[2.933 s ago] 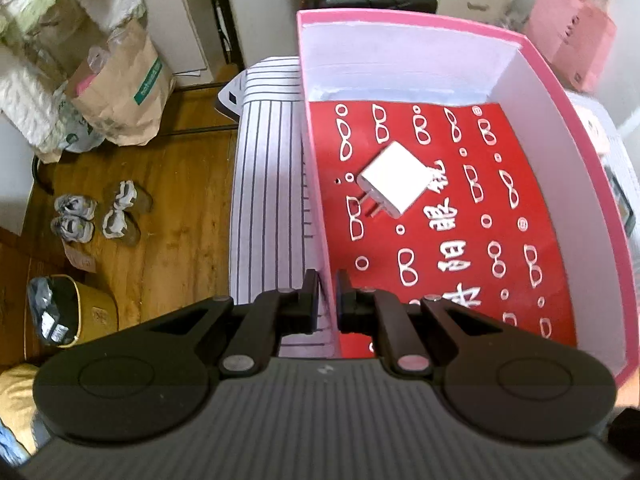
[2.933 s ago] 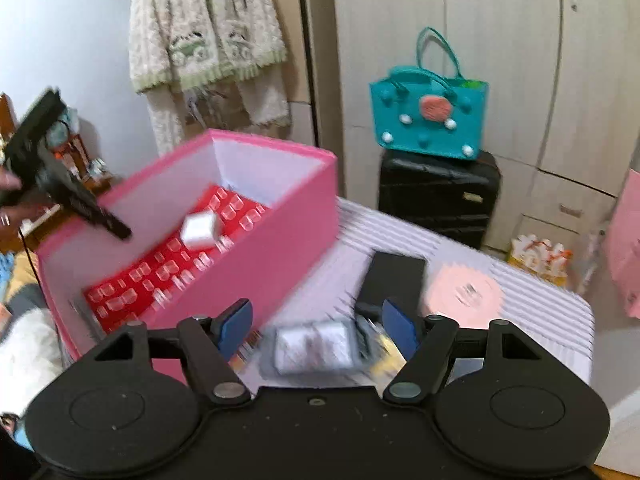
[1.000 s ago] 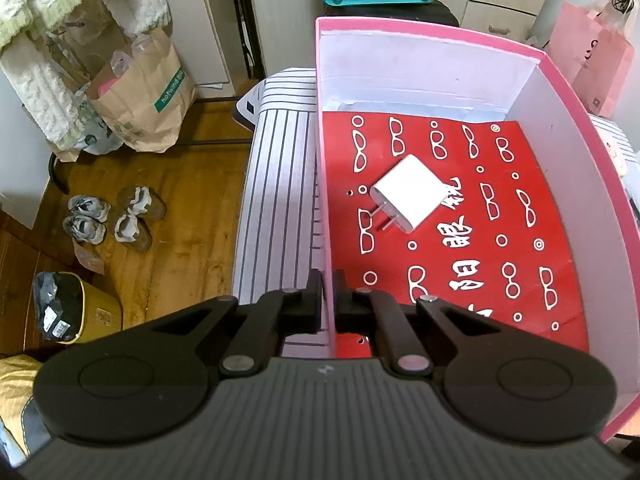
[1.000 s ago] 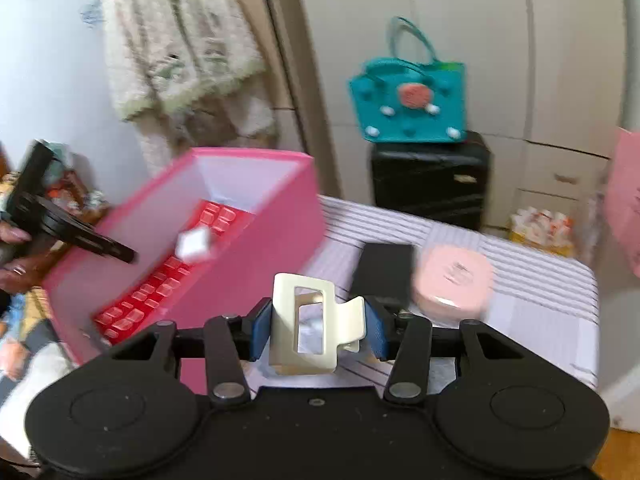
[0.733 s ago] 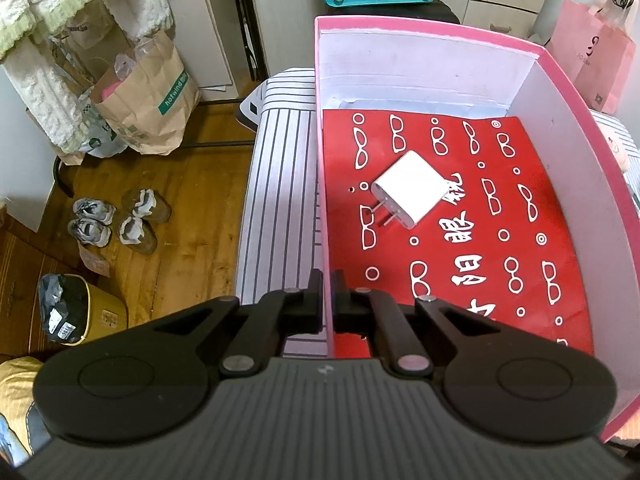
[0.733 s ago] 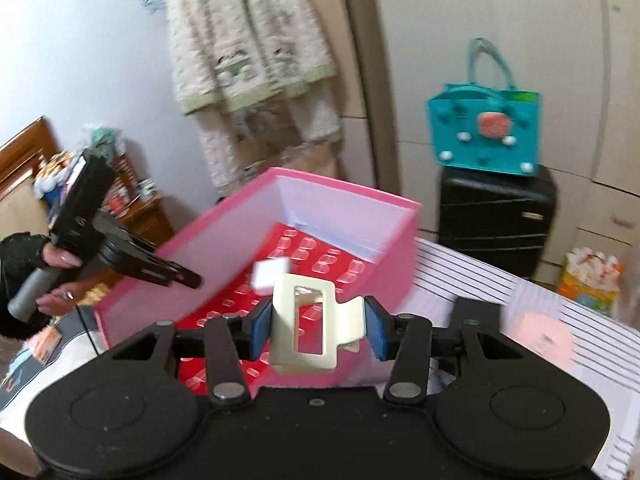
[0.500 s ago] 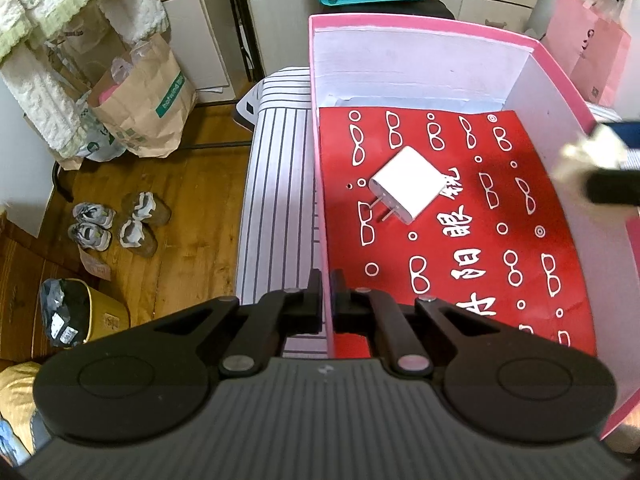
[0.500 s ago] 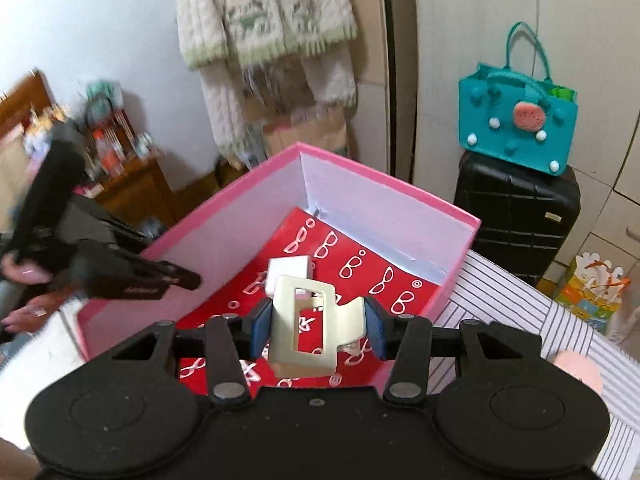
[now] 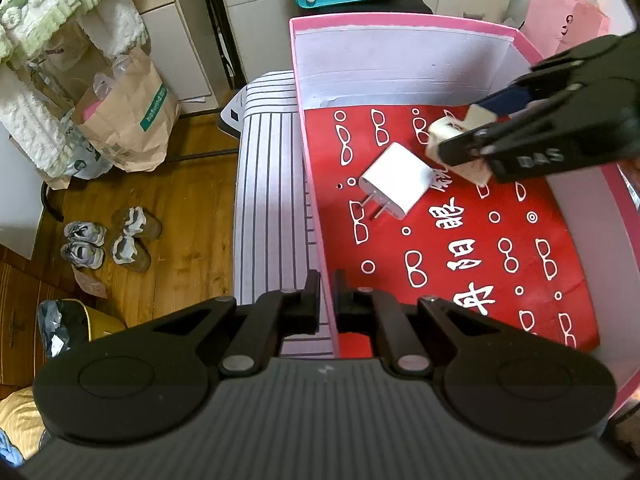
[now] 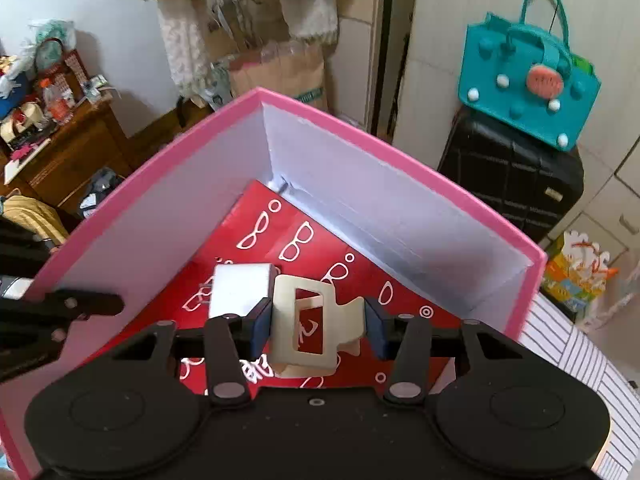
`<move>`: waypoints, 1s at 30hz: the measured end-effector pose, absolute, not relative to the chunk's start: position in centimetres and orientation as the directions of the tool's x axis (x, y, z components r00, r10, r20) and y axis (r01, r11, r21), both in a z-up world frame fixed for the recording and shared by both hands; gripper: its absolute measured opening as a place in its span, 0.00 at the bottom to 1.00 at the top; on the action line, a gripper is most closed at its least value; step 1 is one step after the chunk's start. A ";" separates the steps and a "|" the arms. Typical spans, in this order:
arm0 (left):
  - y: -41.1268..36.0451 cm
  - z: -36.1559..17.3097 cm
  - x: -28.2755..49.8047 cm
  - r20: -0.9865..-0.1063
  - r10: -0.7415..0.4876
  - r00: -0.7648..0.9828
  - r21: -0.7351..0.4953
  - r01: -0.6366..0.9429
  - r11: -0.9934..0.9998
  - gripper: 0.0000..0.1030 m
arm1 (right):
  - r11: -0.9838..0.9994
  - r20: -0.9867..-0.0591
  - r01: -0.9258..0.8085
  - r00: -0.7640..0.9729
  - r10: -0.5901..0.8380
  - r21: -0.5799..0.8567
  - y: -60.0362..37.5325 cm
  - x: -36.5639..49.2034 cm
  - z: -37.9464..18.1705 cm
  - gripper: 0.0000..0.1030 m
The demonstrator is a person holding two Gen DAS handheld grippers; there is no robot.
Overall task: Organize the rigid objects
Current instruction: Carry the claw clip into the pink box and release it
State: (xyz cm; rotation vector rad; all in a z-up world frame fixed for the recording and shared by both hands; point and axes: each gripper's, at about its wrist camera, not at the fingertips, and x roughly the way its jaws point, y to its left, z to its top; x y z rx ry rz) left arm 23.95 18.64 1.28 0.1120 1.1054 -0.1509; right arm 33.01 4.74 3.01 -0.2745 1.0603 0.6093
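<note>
Nearest in the left wrist view, the left gripper (image 9: 327, 294) is clenched on the near left wall of the pink box (image 9: 400, 24), one finger outside and one inside the thin pink edge. Beyond it lies the box's floor, covered by a red sheet (image 9: 460, 240) printed with white spectacles and characters. On that sheet, toward twelve o'clock from the gripper, rests a white charger plug (image 9: 394, 186), its two prongs pointing to about eight o'clock. Just past the plug, at roughly two o'clock, the right gripper (image 9: 460, 136) reaches in over the box's right wall, grasping a cream hair claw clip (image 9: 452, 140) between its blue pads.

From the right wrist view, the right gripper (image 10: 318, 320) holds the clip (image 10: 304, 320) upright above the red sheet, with the plug (image 10: 240, 290) just beside it at ten o'clock; whether the clip touches the sheet is hard to tell. Outside the box, at nine o'clock in the left view, the striped bench (image 9: 272, 200) shows, then the wooden floor with shoes (image 9: 108, 240), and farthest off a teal bag (image 10: 528, 80) on a black suitcase (image 10: 512, 184).
</note>
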 end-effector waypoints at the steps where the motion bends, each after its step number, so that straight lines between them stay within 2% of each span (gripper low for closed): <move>1: 18.7 1.3 23.9 -0.895 -0.068 0.441 0.014 0.180 0.983 0.05 | 0.809 -0.884 -0.584 0.340 0.320 0.068 5.0 33.3 2.7 0.52; 7: 18.8 1.3 23.8 -0.893 -0.074 0.443 0.015 0.194 0.981 0.06 | 0.821 -0.896 -0.563 0.314 0.313 0.090 6.0 34.0 2.3 0.53; 9: 18.8 1.3 23.8 -0.893 -0.075 0.444 0.016 0.198 0.980 0.06 | 0.823 -0.887 -0.558 0.320 0.333 0.107 5.6 33.8 2.7 0.59; 18: 18.5 1.4 23.6 -0.888 -0.083 0.453 0.027 0.230 0.973 0.07 | 0.814 -0.754 -0.508 0.407 0.516 0.282 -3.6 28.8 9.2 0.59; 23: 18.5 1.4 23.5 -0.880 -0.088 0.467 0.040 0.257 0.966 0.07 | 0.866 -0.737 -0.447 0.504 0.449 0.222 -8.6 26.2 10.7 0.59; 30: 18.5 1.3 23.0 -0.870 -0.101 0.482 0.053 0.295 0.954 0.09 | 0.936 -0.747 -0.322 0.585 0.315 0.142 -14.9 23.0 7.1 0.62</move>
